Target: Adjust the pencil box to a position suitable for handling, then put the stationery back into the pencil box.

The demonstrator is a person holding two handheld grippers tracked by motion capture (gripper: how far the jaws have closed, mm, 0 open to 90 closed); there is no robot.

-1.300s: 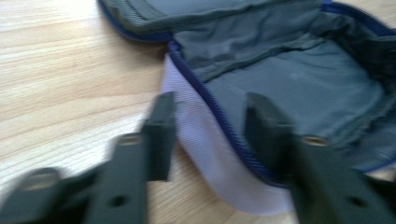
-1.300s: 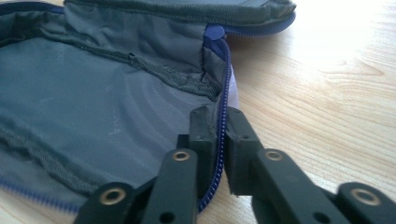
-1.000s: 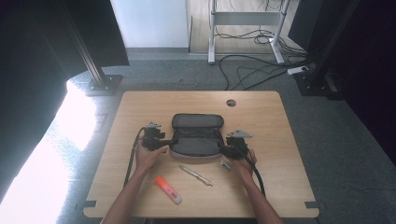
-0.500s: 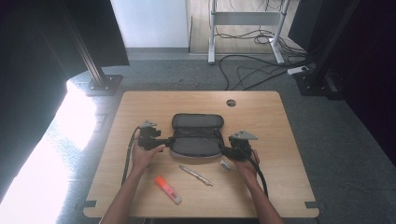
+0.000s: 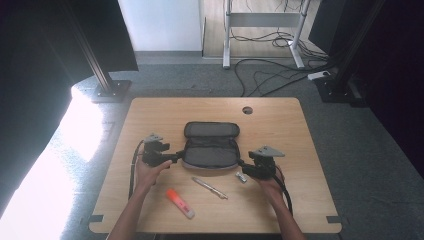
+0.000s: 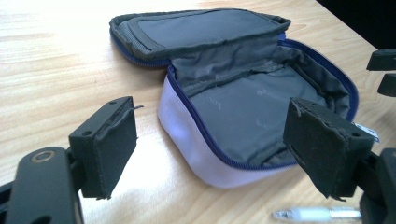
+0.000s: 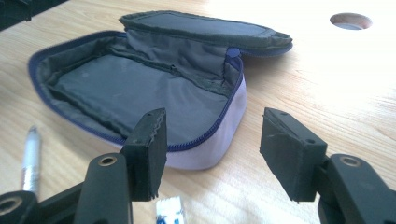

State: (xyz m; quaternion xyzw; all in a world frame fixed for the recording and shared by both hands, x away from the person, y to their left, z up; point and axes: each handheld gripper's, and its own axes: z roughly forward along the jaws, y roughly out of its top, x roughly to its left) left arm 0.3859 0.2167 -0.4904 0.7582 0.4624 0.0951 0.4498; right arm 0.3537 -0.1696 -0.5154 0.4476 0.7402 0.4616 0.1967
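Observation:
A grey zip pouch (image 5: 211, 147) with a blue zipper lies open at the table's middle, its lid folded back. My left gripper (image 5: 172, 156) is just off the pouch's left end and stands open. In the left gripper view the pouch (image 6: 243, 112) lies ahead of the left gripper (image 6: 217, 142), whose pads are wide apart and touch nothing. My right gripper (image 5: 243, 164) is at the pouch's right end. Its jaws have just been opening. In the right gripper view the pouch's pale corner (image 7: 205, 154) sits ahead of the right gripper (image 7: 219, 149), with no pad pressing on it.
A silver pen (image 5: 210, 187) and an orange highlighter (image 5: 180, 202) lie near the front edge. A small white item (image 5: 241, 177) rests by my right gripper. A round cable hole (image 5: 247, 110) is behind the pouch. Black stands and cables occupy the floor beyond the table (image 5: 150, 120).
Both hands have drawn outward from the pouch's ends, left hand leftward and right hand rightward. The pouch stays open in place.

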